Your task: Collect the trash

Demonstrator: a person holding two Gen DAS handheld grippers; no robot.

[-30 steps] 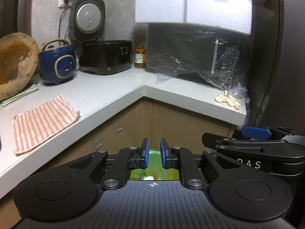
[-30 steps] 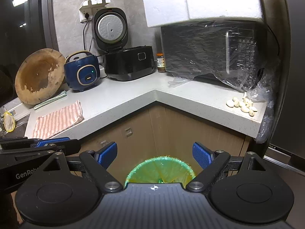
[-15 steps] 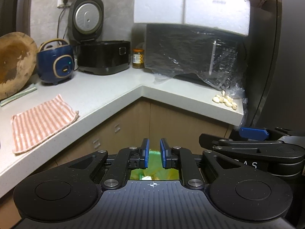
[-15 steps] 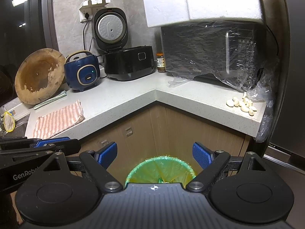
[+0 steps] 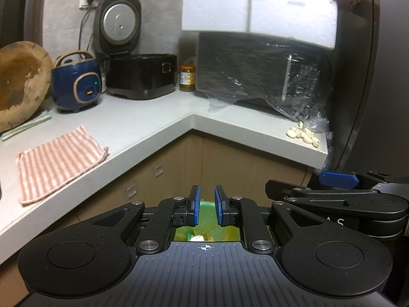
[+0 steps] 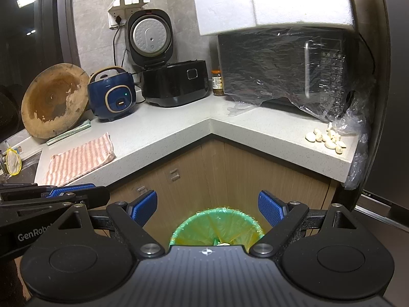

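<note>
- Right wrist view: an L-shaped pale countertop (image 6: 163, 138) wraps the kitchen corner over wood-fronted cabinets (image 6: 230, 168); a dark microwave (image 6: 281, 76) wrapped in clear plastic sits on its right wing, a white foam box (image 6: 271, 2) stacked on top.
- Against the tiled wall stand a black rice cooker (image 6: 176, 81) with its lid raised and a smaller blue rice cooker (image 6: 112, 94) beside it; a round wooden chopping board (image 6: 53, 99) leans upright at far left.
- A red-and-white striped cloth (image 6: 79, 158) lies flat near the counter's front edge — a scatter of garlic cloves (image 6: 326, 138) lies well apart from it, at the right end; a small jar (image 6: 217, 81) stands between the black cooker and the microwave.
- On the floor in the corner, a trash bin (image 6: 217, 225) lined with a green-yellow bag sits below both tools; bits of trash (image 6: 222, 243) lie inside, partly hidden by the gripper body.
- Right gripper (image 6: 207, 207): blue pads spread wide, nothing between them, poised above the bin's mouth.
- Left gripper (image 5: 205, 208): in the left wrist view its pads stand nearly together with only a narrow gap — nothing clamped; the bin liner (image 5: 207, 230) shows through the gap below.
</note>
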